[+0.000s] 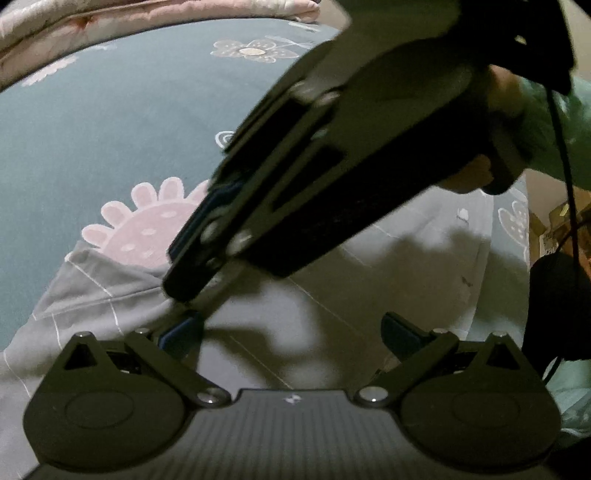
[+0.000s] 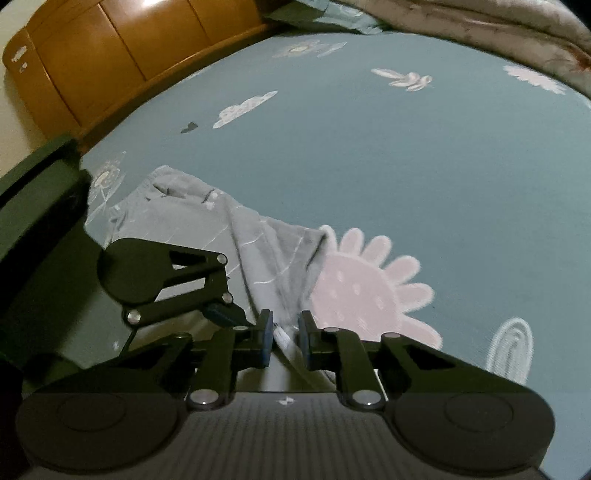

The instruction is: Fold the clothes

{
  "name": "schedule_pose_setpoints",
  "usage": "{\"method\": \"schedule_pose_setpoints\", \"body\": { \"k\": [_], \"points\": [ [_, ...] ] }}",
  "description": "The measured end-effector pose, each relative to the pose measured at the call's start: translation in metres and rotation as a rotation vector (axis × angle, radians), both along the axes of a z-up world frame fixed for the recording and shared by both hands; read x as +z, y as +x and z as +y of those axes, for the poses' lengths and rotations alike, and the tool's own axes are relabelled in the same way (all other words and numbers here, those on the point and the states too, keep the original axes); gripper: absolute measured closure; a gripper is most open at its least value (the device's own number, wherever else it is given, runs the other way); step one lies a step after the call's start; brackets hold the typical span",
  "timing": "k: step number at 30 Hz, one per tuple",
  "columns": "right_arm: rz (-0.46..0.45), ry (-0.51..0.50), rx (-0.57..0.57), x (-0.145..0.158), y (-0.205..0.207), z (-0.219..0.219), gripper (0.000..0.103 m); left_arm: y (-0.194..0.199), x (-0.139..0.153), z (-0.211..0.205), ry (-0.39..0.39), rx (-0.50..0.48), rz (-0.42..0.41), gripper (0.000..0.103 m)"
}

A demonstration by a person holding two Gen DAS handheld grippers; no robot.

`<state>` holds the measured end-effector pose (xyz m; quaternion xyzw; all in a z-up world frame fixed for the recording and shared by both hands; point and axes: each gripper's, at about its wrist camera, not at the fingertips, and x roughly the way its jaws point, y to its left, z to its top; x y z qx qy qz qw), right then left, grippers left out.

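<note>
A grey garment (image 1: 351, 288) with thin white lines lies on a teal bed sheet (image 1: 110, 129) printed with pink flowers. My left gripper (image 1: 290, 332) hovers over it, jaws wide open with nothing between them. My right gripper (image 1: 192, 288) reaches in from the upper right down to the garment's left edge. In the right wrist view the garment (image 2: 266, 258) runs in a raised fold into my right gripper (image 2: 286, 338), whose jaws stand narrow with bunched cloth and a white strip pinched between them. One of the left gripper's fingers (image 2: 225, 313) shows just to the left of it.
A person's hand in a green sleeve (image 1: 517, 122) holds the right gripper. A pinkish quilt (image 1: 110, 22) is heaped along the far side of the bed. A wooden headboard (image 2: 110, 55) stands at the upper left, and a dark green edge (image 2: 33, 184) at the left.
</note>
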<state>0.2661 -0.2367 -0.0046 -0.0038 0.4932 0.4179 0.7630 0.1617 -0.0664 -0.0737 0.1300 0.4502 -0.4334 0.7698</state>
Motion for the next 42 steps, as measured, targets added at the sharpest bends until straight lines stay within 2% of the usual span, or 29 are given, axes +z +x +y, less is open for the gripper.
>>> {"method": "schedule_pose_setpoints", "body": {
  "k": [3, 8, 9, 11, 14, 16, 20, 23, 26, 29, 31, 33, 39, 42],
  "points": [
    [0.012, -0.013, 0.002, -0.006, 0.005, 0.008, 0.084, 0.0, -0.002, 0.006, -0.006, 0.0, -0.007, 0.001],
    [-0.029, -0.033, 0.013, -0.01, 0.009, 0.02, 0.085, 0.002, -0.006, 0.018, -0.019, 0.002, -0.006, 0.001],
    [-0.045, -0.044, 0.017, -0.011, 0.01, 0.022, 0.087, 0.002, -0.007, 0.02, -0.02, 0.001, -0.006, 0.001],
    [-0.1, -0.06, 0.018, -0.009, 0.011, 0.027, 0.1, 0.003, -0.008, 0.025, -0.022, 0.0, -0.008, 0.001],
    [-0.133, -0.021, -0.052, -0.005, 0.019, 0.024, 0.1, -0.001, -0.013, 0.019, -0.021, -0.001, -0.015, 0.001],
    [-0.125, -0.026, -0.089, -0.006, 0.025, 0.022, 0.098, -0.001, -0.015, 0.021, -0.02, -0.005, -0.019, 0.001],
    [-0.113, -0.021, -0.125, 0.004, 0.018, 0.006, 0.088, 0.008, -0.006, 0.008, -0.025, -0.016, -0.02, 0.001],
    [-0.111, -0.048, -0.183, 0.012, 0.004, -0.01, 0.088, 0.014, -0.001, 0.012, -0.035, 0.002, 0.016, 0.001],
    [-0.07, -0.043, -0.225, 0.012, -0.016, -0.026, 0.087, 0.022, 0.008, 0.025, -0.059, 0.028, 0.047, 0.001],
    [-0.028, -0.073, -0.236, 0.001, -0.034, -0.027, 0.085, 0.031, 0.015, 0.039, -0.064, 0.056, 0.014, 0.001],
    [0.005, -0.058, -0.245, -0.008, -0.041, -0.024, 0.084, 0.039, 0.008, 0.038, -0.056, 0.08, -0.001, 0.001],
    [0.041, -0.048, -0.254, -0.018, -0.042, -0.017, 0.082, 0.057, 0.012, 0.027, 0.009, 0.142, 0.027, 0.001],
    [0.017, -0.047, -0.259, -0.008, -0.049, -0.01, 0.079, 0.053, 0.015, 0.033, -0.015, 0.143, 0.027, 0.001],
    [0.025, -0.026, -0.262, -0.008, -0.05, -0.01, 0.072, 0.054, 0.021, 0.038, -0.02, 0.141, 0.025, 0.001]
  ]
}}
